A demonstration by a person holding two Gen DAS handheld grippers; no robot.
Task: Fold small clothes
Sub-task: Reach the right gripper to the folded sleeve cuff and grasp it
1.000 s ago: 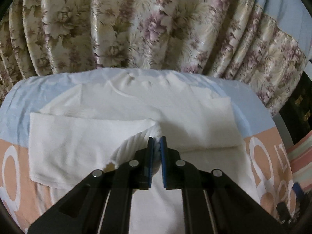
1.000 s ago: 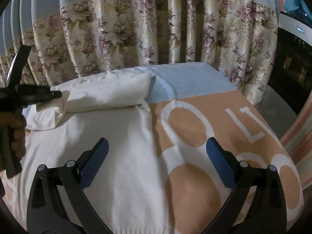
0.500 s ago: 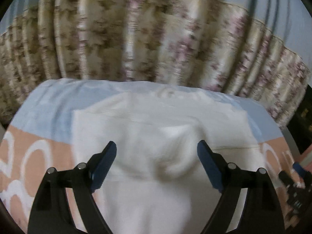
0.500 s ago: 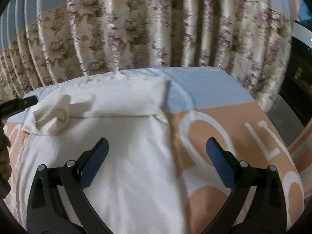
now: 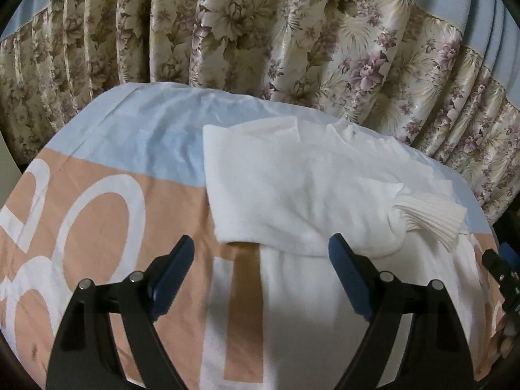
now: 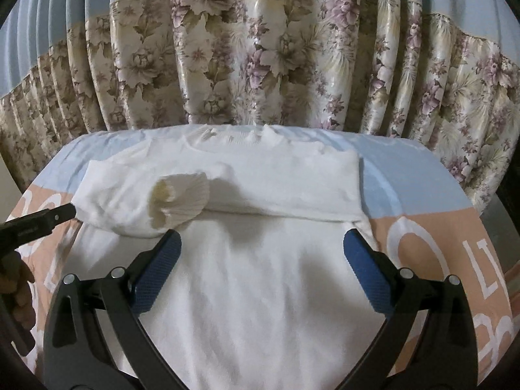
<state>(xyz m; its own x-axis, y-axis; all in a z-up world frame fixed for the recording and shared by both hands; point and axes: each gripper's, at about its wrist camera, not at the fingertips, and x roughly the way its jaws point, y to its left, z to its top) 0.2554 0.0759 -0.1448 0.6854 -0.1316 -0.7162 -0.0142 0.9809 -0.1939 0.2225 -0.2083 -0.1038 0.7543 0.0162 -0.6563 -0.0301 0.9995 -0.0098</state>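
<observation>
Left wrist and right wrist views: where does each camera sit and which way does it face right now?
Left wrist: on the left gripper, angled down at the sweater's left edge; open blue-padded jaws show.
Right wrist: on the right gripper, angled down at the sweater middle; open jaws and, at left, the other gripper's tip with a hand.
Shared: sweater, ribbed cuff, floral curtain.

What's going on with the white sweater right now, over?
Left gripper open, empty. Right gripper open, empty, over the white sweater. Sleeves folded across the chest, ribbed cuff on top. Nothing in the way, over.
</observation>
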